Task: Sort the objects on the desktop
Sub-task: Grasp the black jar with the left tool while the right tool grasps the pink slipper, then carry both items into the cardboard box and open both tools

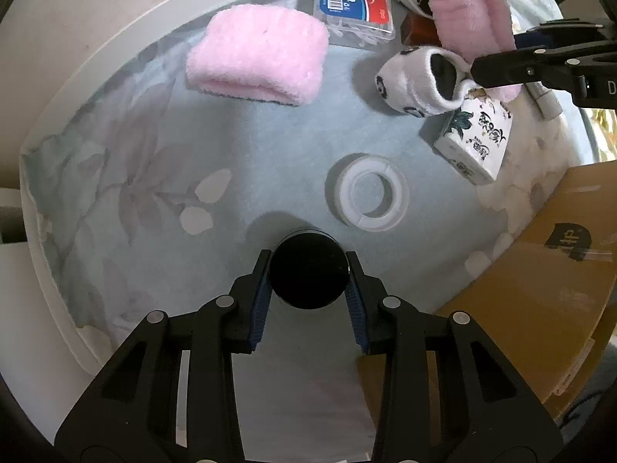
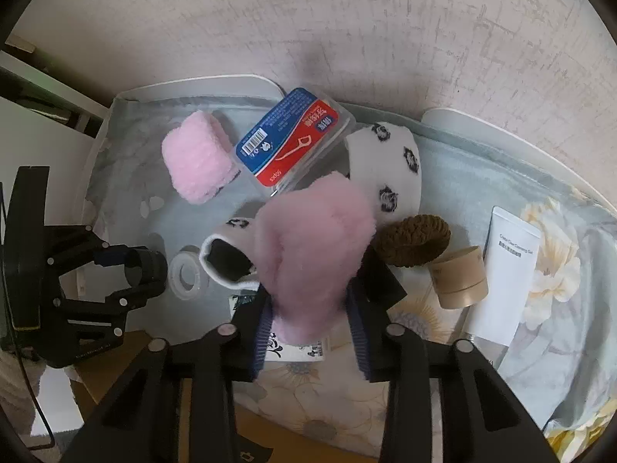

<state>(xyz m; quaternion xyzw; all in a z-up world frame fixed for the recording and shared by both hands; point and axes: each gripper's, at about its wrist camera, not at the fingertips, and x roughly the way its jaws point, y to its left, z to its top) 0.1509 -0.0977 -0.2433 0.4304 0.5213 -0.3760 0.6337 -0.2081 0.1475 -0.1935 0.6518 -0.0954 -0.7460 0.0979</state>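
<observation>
surface: white table with a pale blue-grey floral cloth (image 1: 162, 177) over it, textured whitish wall (image 2: 347, 31) behind, brown cardboard box (image 1: 540, 308) at lower right of the left wrist view
left gripper (image 1: 308, 281): bottom centre of its own view, blue pads pressed on both sides of a black round container (image 1: 308, 274), seen from the top; in the right wrist view it is at left edge (image 2: 142, 266)
right gripper (image 2: 308, 308): bottom centre of its view, fingers narrowed onto a pink fluffy sock (image 2: 312, 254), fabric bulging up between the pads; same sock upper right in left wrist view (image 1: 470, 15)
second pink fluffy sock (image 1: 258, 54): folded, upper left of centre, apart from the rest
tape roll (image 1: 366, 193): clear, flat on cloth, centre right, just beside the black container
panda-print sock (image 1: 420, 81): white, opening facing camera, touching the held pink sock
second panda-print sock (image 2: 385, 166): upper centre of right wrist view
floss pick box (image 1: 354, 0): clear with blue-red label, top centre
tissue pack (image 1: 474, 139): right of tape roll
brown scrunchie (image 2: 416, 239), beige jar (image 2: 459, 277), white tube (image 2: 505, 274): right side of right wrist view
</observation>
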